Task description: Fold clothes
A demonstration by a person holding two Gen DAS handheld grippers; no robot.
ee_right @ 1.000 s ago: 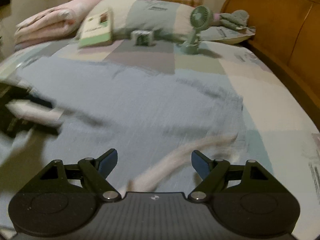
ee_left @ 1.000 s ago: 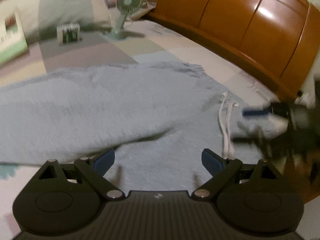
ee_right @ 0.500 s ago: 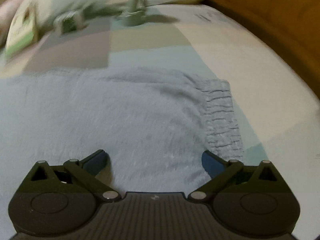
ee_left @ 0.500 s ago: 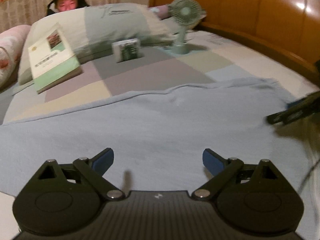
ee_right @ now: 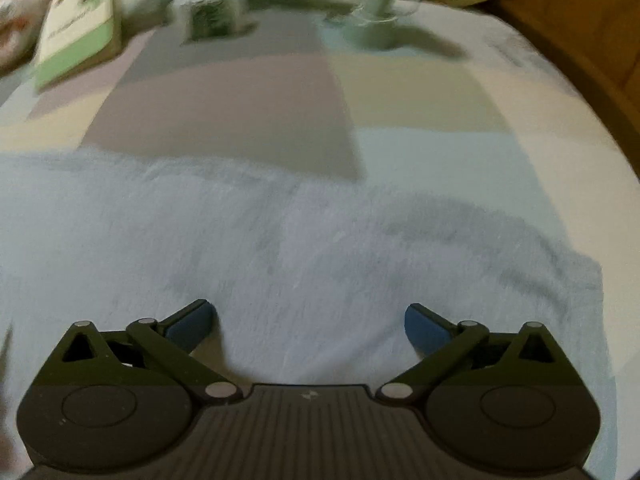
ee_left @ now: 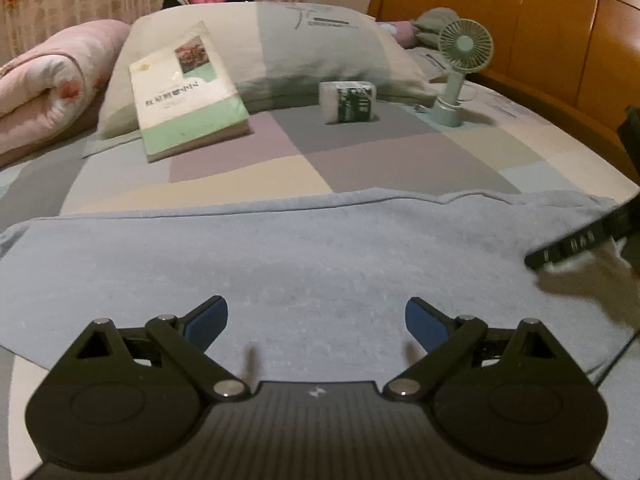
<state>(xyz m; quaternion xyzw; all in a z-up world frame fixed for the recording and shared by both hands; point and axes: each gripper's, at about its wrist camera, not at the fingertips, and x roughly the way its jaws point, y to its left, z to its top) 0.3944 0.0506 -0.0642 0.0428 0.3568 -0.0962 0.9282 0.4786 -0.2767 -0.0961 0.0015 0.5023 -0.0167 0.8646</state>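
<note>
On bed: blue garment [ee_left: 304,248] lies spread flat, long edge toward book [ee_left: 188,92].
Left gripper [ee_left: 316,316]: wide apart, empty, above cloth.
Right gripper [ee_right: 308,320]: gaping, empty, near garment's right end.
Tip: pinch matching corners, lift evenly, avoid wrinkles.

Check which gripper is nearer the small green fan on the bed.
Right, going by the left wrist view. The right gripper sits on the fan's side; the left gripper hovers mid-garment, farther left.
</note>
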